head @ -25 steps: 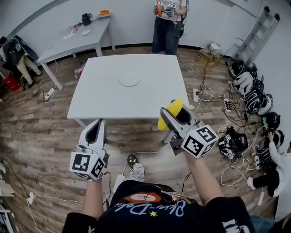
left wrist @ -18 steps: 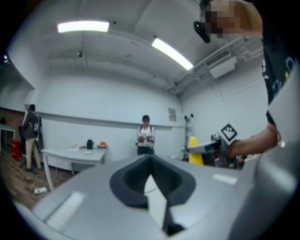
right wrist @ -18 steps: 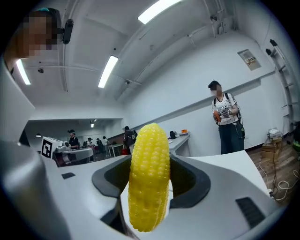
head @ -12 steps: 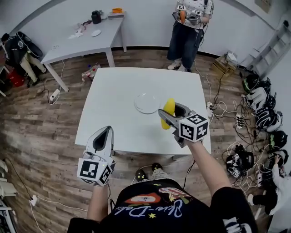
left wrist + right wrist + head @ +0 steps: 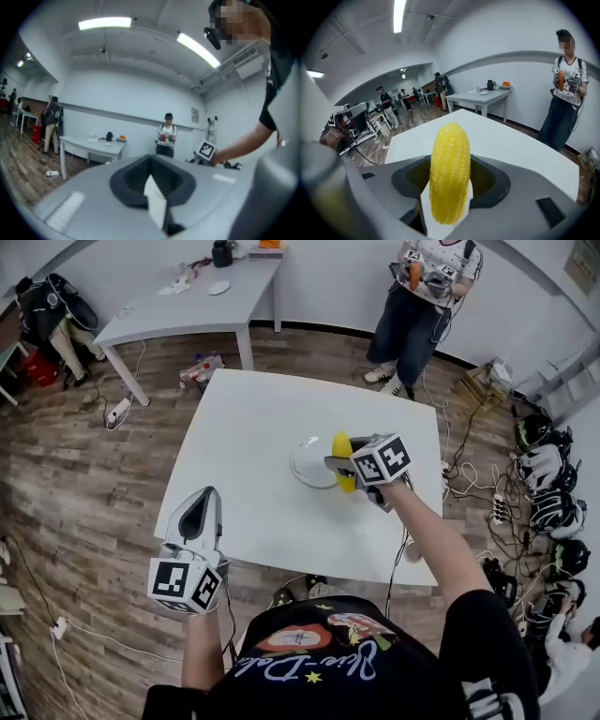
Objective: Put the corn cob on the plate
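**Rt claw:** My right gripper (image 5: 337, 469) is clamped on the corn cob (image 5: 342, 456). In the right gripper view the cob stands lengthwise between the jaws, one pad on each flank. Its tapered end sticks out well past the tips. Grip looks centred, no visible tilt.

**Cob position:** In the head view the cob overlaps the right-hand rim of the plate (image 5: 302, 465). It is over or at the plate; I can't tell from any view whether it touches.

**Plate:** Pale, round, lying flat about mid-table toward the right side of the white table (image 5: 253, 427). Nothing else seen on that tabletop.

**Lt claw:** My left gripper (image 5: 202, 502) has its jaws together w/ nothing between them, per the left gripper view. It is held by the table's near-left corner, well apart from plate and cob.

**Surroundings:** Another person (image 5: 427, 292) stands beyond the table's far end, holding sth orange. A second table (image 5: 187, 310) w/ small items stands by the wall, far left. Wood floor (image 5: 84, 484). Cables and helmets (image 5: 544, 465) lie along the right side.
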`<state>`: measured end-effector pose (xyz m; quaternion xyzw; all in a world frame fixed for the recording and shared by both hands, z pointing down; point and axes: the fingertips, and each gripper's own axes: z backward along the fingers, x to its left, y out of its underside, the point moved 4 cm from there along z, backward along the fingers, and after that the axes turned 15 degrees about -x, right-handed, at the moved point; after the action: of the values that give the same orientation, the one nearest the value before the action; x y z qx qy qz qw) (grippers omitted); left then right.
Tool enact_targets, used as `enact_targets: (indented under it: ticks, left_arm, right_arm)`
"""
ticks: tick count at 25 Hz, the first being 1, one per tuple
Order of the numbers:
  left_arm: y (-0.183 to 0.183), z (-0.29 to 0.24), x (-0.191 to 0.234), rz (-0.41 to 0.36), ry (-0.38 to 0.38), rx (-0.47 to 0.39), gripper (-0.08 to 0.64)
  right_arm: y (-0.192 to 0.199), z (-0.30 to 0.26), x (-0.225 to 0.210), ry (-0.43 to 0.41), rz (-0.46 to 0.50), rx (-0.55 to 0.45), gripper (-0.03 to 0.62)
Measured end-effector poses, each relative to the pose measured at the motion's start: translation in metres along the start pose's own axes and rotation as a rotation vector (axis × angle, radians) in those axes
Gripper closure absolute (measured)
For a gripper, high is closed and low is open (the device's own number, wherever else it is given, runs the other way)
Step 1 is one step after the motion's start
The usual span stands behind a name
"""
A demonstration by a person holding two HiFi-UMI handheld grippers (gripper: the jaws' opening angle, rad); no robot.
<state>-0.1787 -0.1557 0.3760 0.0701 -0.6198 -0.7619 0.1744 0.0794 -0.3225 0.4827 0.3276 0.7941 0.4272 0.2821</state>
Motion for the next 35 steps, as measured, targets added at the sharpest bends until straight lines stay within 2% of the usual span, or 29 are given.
enact_targets:
  ticks: [10,13,17,24,28,31,35]
  left_arm:
    - [0.018,-0.006,0.022,0.037,-0.065,0.047,0.573]
    - [0.022,-0.001,0.031,0.037,-0.096,0.066,0.574]
    - [0.023,0.005,0.042,0.027,-0.139,0.079,0.574]
    - [0.022,0.003,0.049,0.022,-0.15,0.085,0.574]
    - [0.019,-0.001,0.044,0.015,-0.132,0.081,0.574]
    - [0.016,-0.004,0.035,0.002,-0.113,0.071,0.574]
    - [0.011,-0.008,0.025,-0.017,-0.073,0.059,0.574]
  right_arm:
    - [0.014,-0.082,-0.014,-0.211,0.006,0.404,0.342]
    - [0.02,-0.101,-0.019,-0.219,0.024,0.458,0.342]
    - [0.032,-0.116,-0.025,-0.192,0.043,0.453,0.342]
    - [0.037,-0.128,-0.02,-0.159,0.075,0.366,0.342]
    - [0.022,-0.122,-0.017,-0.153,0.114,0.261,0.341]
    - [-0.003,-0.093,-0.013,-0.157,0.07,0.075,0.341]
    - [-0.041,-0.025,0.004,-0.125,-0.046,-0.312,0.342]
